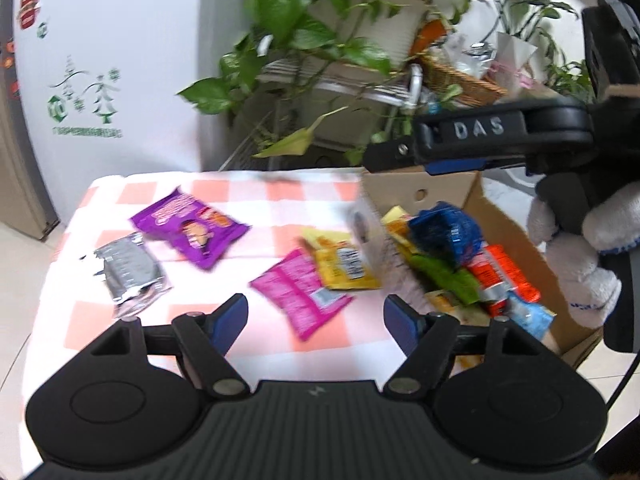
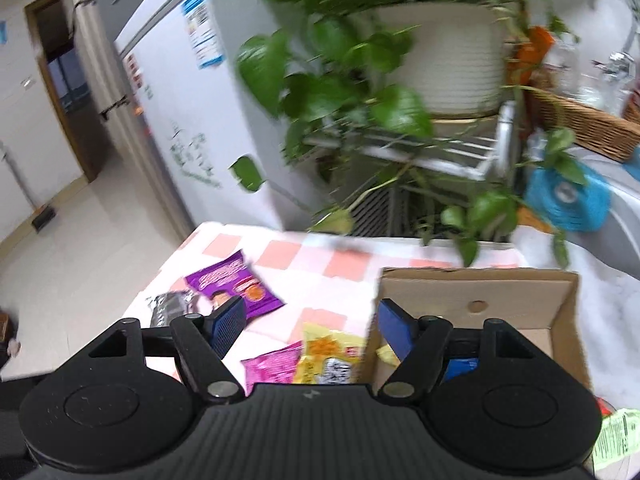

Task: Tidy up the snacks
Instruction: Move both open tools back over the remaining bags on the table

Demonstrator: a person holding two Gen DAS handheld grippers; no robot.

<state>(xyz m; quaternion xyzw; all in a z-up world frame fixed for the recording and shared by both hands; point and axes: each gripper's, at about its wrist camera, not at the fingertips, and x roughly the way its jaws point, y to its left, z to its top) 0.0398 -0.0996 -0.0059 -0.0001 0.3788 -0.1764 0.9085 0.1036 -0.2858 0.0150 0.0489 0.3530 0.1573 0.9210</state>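
Note:
On the pink checked tablecloth [image 1: 256, 196] lie a purple snack bag [image 1: 190, 228], a silver packet [image 1: 128, 274], a pink packet [image 1: 300, 288] and a yellow packet [image 1: 346, 266]. A cardboard box [image 1: 500, 220] at the right holds several snacks, among them a blue bag [image 1: 448, 230]. My left gripper [image 1: 316, 320] is open and empty, hovering above the pink packet. My right gripper [image 2: 312, 326] is open and empty above the box's left edge [image 2: 376, 320]. It shows from the side in the left wrist view [image 1: 384, 158]. The purple bag [image 2: 236, 286], pink packet [image 2: 270, 366] and yellow packet [image 2: 326, 356] show below it.
A potted plant [image 2: 452, 60] on a metal rack [image 2: 460, 152] stands behind the table, its leaves hanging over the far edge. A white fridge [image 1: 108, 60] is at the back left. A wicker basket [image 2: 580, 124] sits at the right. The floor [image 2: 60, 240] drops away left.

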